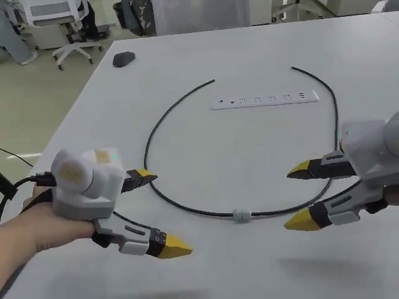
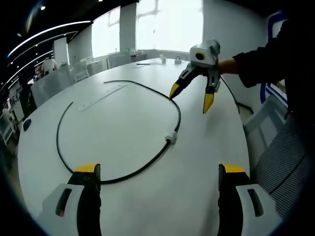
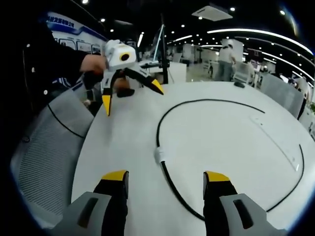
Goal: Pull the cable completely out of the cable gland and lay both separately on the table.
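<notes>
A long black cable [image 1: 159,121] lies in a wide loop on the white table [image 1: 249,149], threaded through a small white cable gland [image 1: 242,215] near the front. The gland [image 2: 171,137] sits midway between the two grippers, and the cable [image 3: 197,102] curves away behind the gland [image 3: 160,155]. My left gripper [image 1: 167,212] hovers open at the lower left, a hand's width from the cable. My right gripper [image 1: 304,194] is open at the right, its yellow tips either side of the cable, above the table. Neither holds anything.
A white power strip [image 1: 265,99] lies inside the loop toward the back. A dark computer mouse [image 1: 123,59] rests near the far left edge. Office chairs [image 1: 59,25] stand on the floor beyond the table. The table edge runs close on the left.
</notes>
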A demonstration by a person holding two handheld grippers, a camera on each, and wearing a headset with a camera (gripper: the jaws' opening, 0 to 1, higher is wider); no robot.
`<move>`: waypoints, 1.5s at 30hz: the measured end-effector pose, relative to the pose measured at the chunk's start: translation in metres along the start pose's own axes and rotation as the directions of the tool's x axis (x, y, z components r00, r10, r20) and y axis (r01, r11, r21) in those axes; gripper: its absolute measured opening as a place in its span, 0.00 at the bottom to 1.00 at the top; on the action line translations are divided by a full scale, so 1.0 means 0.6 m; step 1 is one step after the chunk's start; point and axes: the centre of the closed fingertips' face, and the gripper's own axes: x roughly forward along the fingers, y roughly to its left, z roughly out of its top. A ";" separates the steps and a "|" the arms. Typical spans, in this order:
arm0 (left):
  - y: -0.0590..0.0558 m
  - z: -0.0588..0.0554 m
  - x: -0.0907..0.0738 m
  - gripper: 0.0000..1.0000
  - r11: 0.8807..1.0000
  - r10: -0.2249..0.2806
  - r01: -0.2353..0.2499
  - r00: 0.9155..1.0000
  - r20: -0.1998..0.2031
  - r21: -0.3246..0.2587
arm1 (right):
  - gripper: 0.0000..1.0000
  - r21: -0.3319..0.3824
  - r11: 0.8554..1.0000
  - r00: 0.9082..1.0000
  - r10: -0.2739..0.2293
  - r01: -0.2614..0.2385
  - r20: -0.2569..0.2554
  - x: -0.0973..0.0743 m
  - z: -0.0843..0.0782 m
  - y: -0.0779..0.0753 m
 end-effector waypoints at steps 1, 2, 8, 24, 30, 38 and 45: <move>-0.005 0.004 0.003 0.99 1.000 -0.005 0.005 1.000 0.011 0.001 | 0.57 0.004 1.000 1.000 0.008 -0.008 0.003 0.007 0.002 0.000; -0.007 0.005 0.004 0.99 1.000 -0.006 0.006 1.000 0.016 0.001 | 0.55 0.007 1.000 1.000 0.018 -0.018 0.002 0.012 0.002 0.001; -0.015 -0.003 0.018 0.96 1.000 -0.023 0.023 1.000 0.021 -0.009 | 0.49 -0.007 0.999 0.999 0.047 -0.047 0.008 0.045 0.007 0.001; -0.020 -0.011 0.025 0.82 0.994 -0.021 0.026 0.998 0.052 -0.102 | 0.23 -0.044 0.993 0.994 0.109 -0.109 0.002 0.118 -0.004 0.016; -0.031 -0.005 0.024 0.69 0.985 -0.036 0.047 0.997 0.070 -0.168 | 0.13 -0.118 0.987 0.993 0.111 -0.113 -0.028 0.130 -0.015 0.021; -0.050 0.020 0.031 0.73 0.981 -0.065 0.087 0.989 0.130 -0.172 | 0.08 -0.159 0.983 0.996 0.087 -0.089 -0.025 0.130 -0.018 0.022; -0.075 0.041 0.046 0.72 0.966 -0.119 0.155 0.977 0.176 -0.205 | 0.08 -0.189 0.977 0.994 0.105 -0.101 0.011 0.093 0.003 0.055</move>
